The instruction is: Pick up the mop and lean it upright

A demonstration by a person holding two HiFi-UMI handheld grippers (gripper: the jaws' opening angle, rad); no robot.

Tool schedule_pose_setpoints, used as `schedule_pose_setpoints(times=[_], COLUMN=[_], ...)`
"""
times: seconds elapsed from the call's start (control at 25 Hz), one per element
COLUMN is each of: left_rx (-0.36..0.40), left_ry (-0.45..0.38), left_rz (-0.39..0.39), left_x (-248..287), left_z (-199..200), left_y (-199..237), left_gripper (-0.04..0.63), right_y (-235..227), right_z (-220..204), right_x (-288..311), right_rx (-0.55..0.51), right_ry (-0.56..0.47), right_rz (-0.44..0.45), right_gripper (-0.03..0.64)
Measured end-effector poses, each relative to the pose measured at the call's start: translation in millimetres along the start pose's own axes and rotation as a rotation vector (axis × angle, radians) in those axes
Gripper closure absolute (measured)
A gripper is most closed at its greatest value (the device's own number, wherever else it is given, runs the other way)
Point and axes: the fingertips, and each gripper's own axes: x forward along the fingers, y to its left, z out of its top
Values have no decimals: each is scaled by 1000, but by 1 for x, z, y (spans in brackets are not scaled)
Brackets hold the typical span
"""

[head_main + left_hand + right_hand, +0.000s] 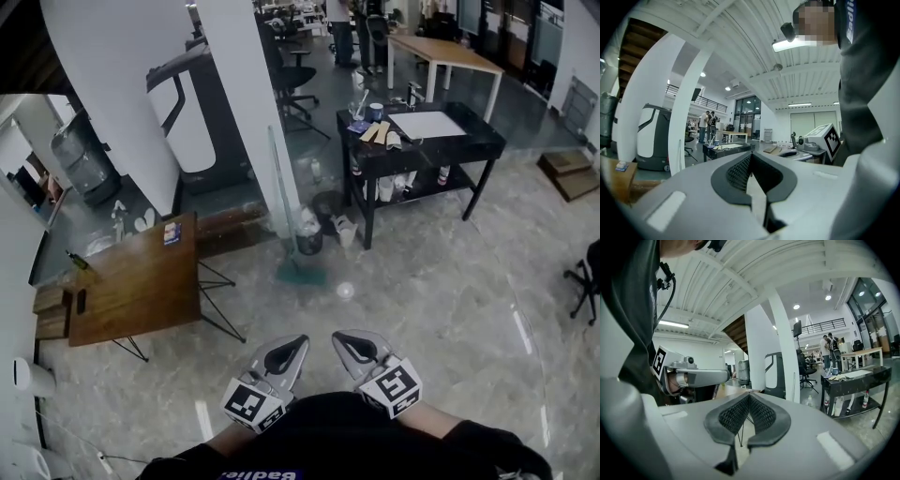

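**Grippers idle at the body, mop propped well ahead**

Dark sleeves at the person's front carry the left gripper (298, 343) and right gripper (341, 339) side by side, tips angled toward each other. Each has its jaws pressed together with nothing between them, which reads as a resting carry, not a reach.

Ahead of both grippers and well apart from them, the mop (299, 274) stands nearly upright. Its teal head sits on the marble floor (441, 281) and its pale handle leans on the white column (253, 112), which keeps it from sliding down. A black bench (473, 141) stands beyond the right gripper and a wooden bench (141, 281) off the left gripper's outer side. By this layout the leaning step looks done.
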Motion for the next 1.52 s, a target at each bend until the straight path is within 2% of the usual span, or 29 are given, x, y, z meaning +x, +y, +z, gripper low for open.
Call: schedule_pose_setpoints(times=[0.36,0.56,0.88,1.52], left_rx=[8,9,-2,-8], left_ry=[-44,-41,-46,-34], left_rz=[-36,-59,-47,-16], left_x=[-26,-35,-48,-45], left_z=[-3,-11,-13,-16], left_y=[15,14,21,21], left_gripper=[580,580,580,580], right_y=[22,31,44,39], right_z=[-3,-11,-12,-13], right_x=[17,22,29,30], right_rx=[-44,-11,-22,-19], right_ry=[6,29,42,47], right_rz=[-24,-31,-10,14], right_gripper=[615,615,615,614])
